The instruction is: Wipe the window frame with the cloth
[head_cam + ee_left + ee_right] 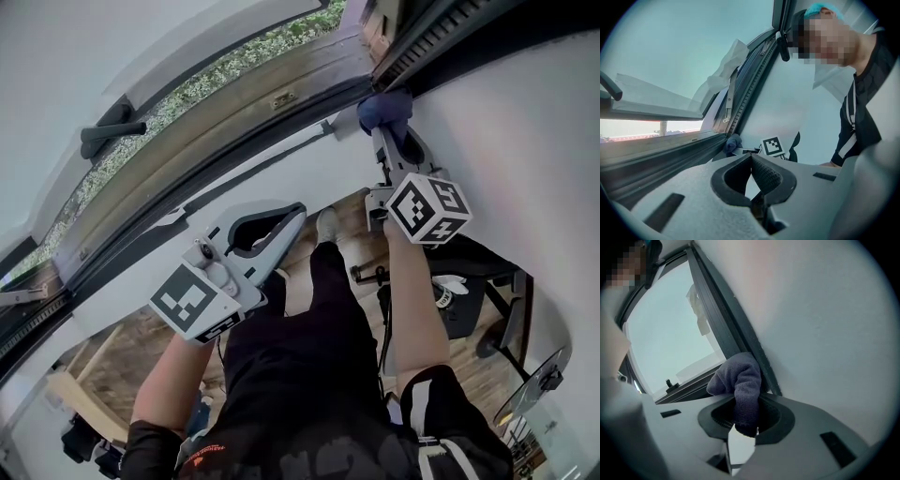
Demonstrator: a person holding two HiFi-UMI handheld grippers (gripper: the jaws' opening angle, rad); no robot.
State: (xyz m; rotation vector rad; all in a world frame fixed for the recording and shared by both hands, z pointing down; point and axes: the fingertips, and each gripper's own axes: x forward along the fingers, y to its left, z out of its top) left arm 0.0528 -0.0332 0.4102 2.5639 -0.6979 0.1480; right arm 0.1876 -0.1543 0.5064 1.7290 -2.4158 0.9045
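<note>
Right gripper (pixel 746 414) jaws clamp cloth (pixel 740 378) mid-fold, at window frame (pixel 723 310); cloth soft, light, likely bunches. Left gripper (pixel 751 159) jaws closed, empty.

Cloth (pixel 740 385) (pixel 384 111): dark blue-grey terry, bunched into a thick folded wad. One end hangs down between the jaws of the right gripper (pixel 745 404), which are clamped on it; the rounded bulk sticks out past the jaw tips.

Window frame (pixel 717 310) (pixel 757 79): dark grey, with a ribbed channel along its upright member. The cloth is pressed into the frame's lower corner, where the upright meets the bottom rail, and touches the frame.
</note>
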